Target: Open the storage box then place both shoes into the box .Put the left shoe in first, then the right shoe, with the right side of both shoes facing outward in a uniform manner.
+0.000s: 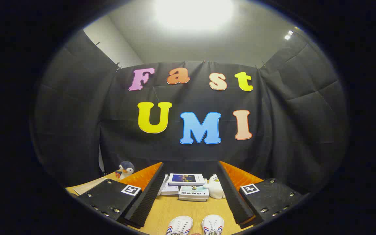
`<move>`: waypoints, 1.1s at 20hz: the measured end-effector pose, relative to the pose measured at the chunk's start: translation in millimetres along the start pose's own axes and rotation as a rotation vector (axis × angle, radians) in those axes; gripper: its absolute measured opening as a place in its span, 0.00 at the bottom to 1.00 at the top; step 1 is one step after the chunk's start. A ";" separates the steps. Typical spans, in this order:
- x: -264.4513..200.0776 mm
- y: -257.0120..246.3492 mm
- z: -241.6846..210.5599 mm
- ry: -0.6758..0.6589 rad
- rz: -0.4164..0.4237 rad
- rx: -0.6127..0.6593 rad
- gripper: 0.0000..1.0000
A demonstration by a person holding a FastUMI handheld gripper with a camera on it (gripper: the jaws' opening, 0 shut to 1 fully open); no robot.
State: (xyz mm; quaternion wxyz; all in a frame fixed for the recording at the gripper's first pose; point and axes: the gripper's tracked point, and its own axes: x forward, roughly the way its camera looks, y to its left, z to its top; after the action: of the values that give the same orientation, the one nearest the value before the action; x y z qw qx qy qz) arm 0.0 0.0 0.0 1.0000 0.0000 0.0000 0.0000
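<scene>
Tabletop (162, 209): shoes (195, 225) between spread fingers (144, 195).

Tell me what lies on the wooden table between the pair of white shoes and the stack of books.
In the gripper view, bare wooden table lies between the white shoes and the stack of books. The open gripper holds nothing.

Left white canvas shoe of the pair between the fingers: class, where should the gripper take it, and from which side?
Probably from above, across the narrow width of the left white canvas shoe: its toe points ahead, sides exposed, a gap separating it from the right white shoe. The gripper is open, fingers either side.
</scene>
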 end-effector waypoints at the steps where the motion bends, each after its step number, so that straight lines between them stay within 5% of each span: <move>1: -0.7 -1.7 -1.7 0.001 0.001 0.005 0.95; 16: -5.6 5.9 -12.0 -0.010 0.040 0.050 0.95; 22: -1.7 31.4 -39.2 0.068 0.125 0.234 0.96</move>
State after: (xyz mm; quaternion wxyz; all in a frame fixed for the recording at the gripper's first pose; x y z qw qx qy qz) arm -1.7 31.4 -39.2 0.9906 0.1168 0.0341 0.0624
